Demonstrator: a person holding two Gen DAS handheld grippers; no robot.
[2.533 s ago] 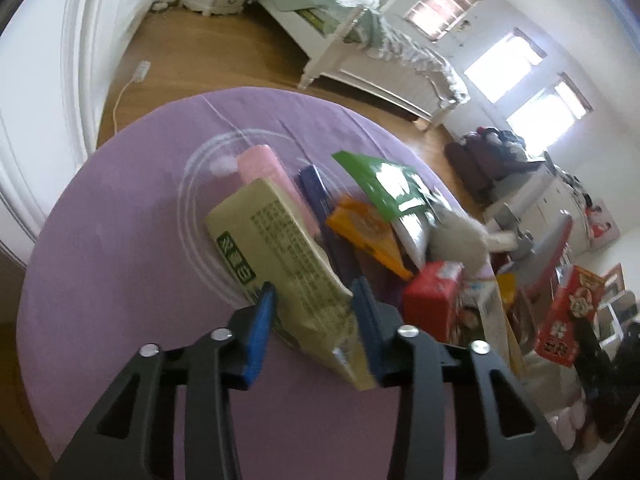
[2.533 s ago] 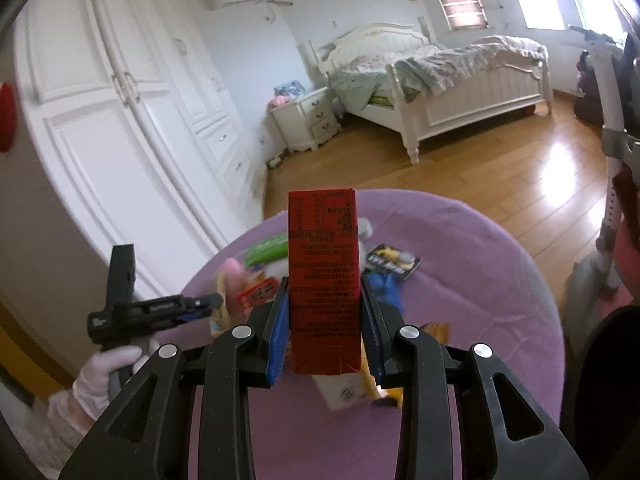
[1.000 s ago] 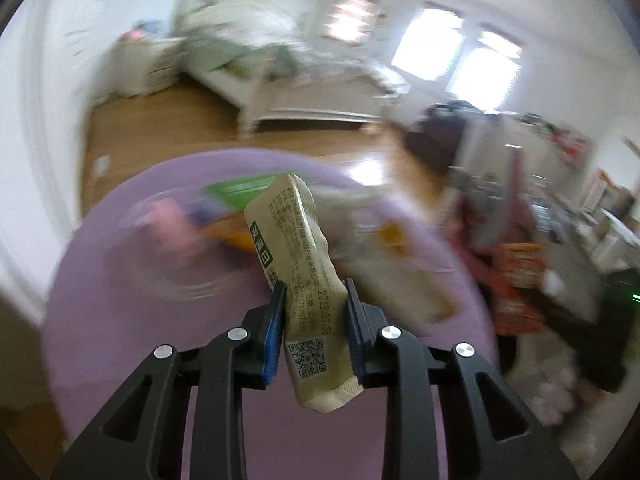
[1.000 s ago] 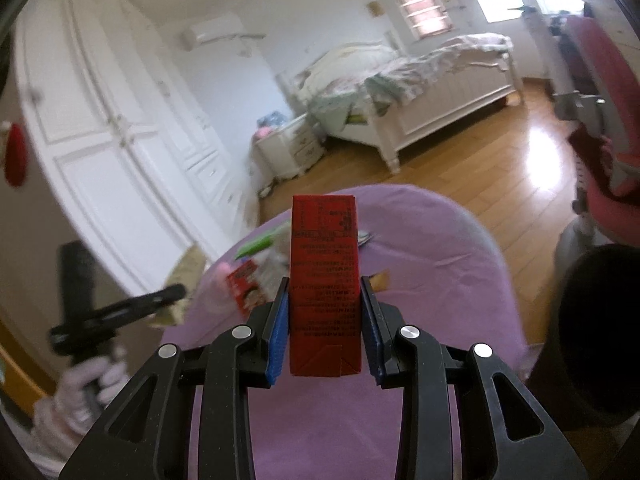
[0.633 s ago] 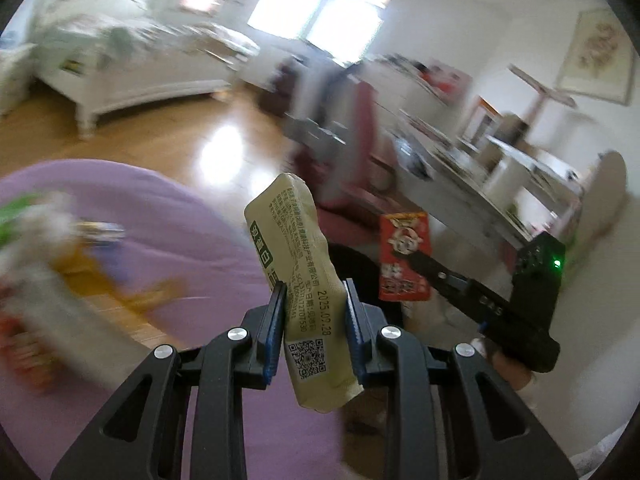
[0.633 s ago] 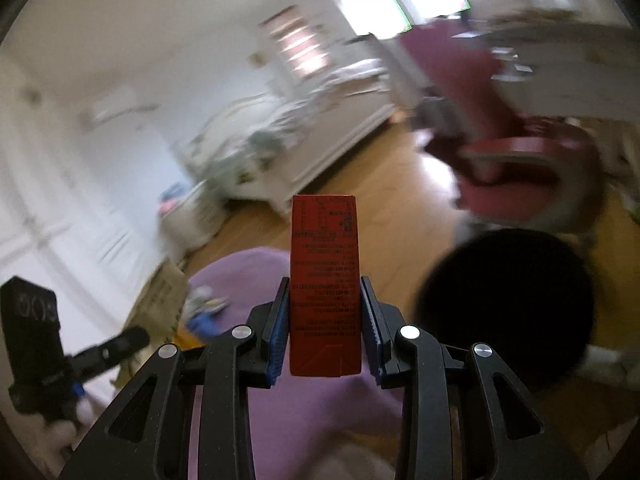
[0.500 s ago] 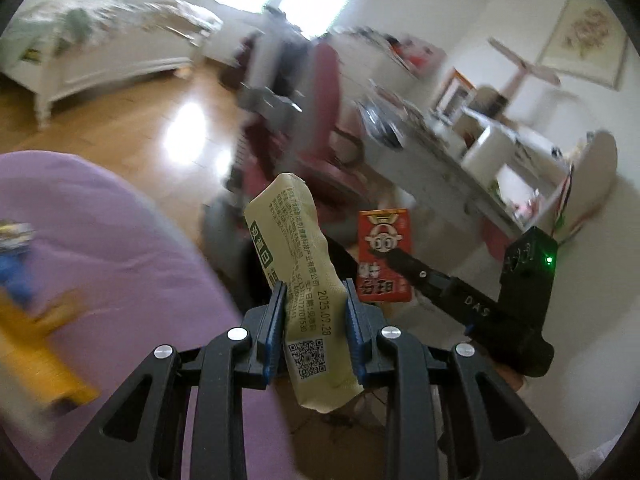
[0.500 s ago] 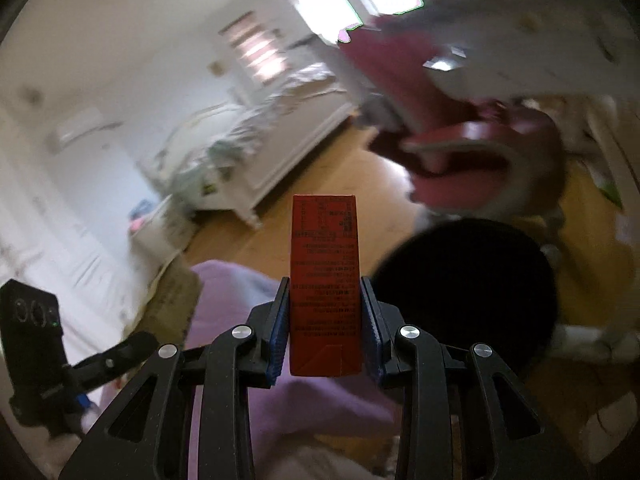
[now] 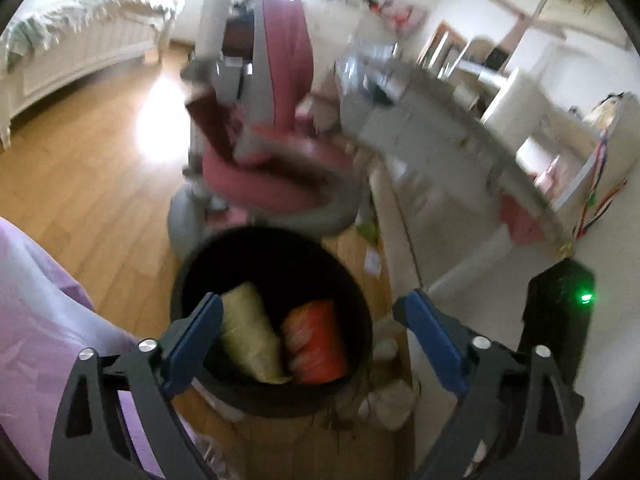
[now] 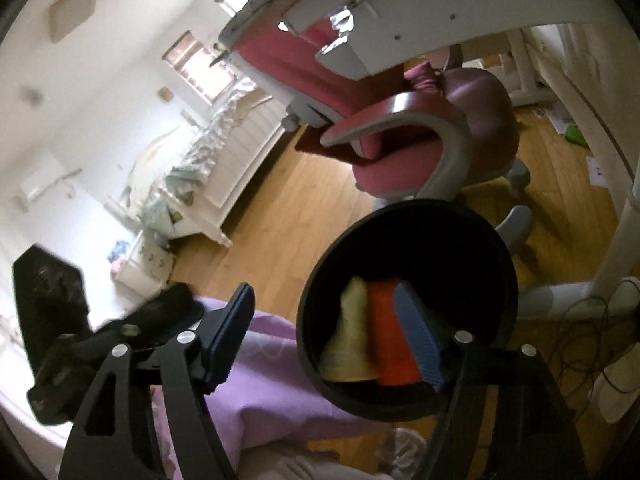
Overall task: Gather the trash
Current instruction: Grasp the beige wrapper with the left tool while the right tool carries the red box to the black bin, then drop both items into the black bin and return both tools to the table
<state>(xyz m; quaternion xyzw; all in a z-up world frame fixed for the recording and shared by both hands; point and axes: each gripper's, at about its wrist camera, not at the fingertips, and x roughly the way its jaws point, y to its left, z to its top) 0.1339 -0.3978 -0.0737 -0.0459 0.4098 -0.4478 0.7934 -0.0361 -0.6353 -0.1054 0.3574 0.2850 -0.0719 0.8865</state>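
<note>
Both spread wide and holding nothing: left claw [image 9: 308,320] and right claw [image 10: 324,332] poised over the black bin [image 9: 188,280], with the beige packet [image 9: 250,332] and red carton [image 9: 316,340] lying side by side inside, directly ahead. Drop step judged done; next, back to the purple tabletop [image 10: 276,400] beside the bin for more trash. Bin's bottom lost in shadow, remaining litter out of frame, surroundings blurred.

Both grippers were matte black skeletal frames with triangular cutouts and silver screw heads. The left gripper [image 9: 308,330] and right gripper [image 10: 332,334] carried ribbed blue pads on their fingers [image 9: 430,338].
</note>
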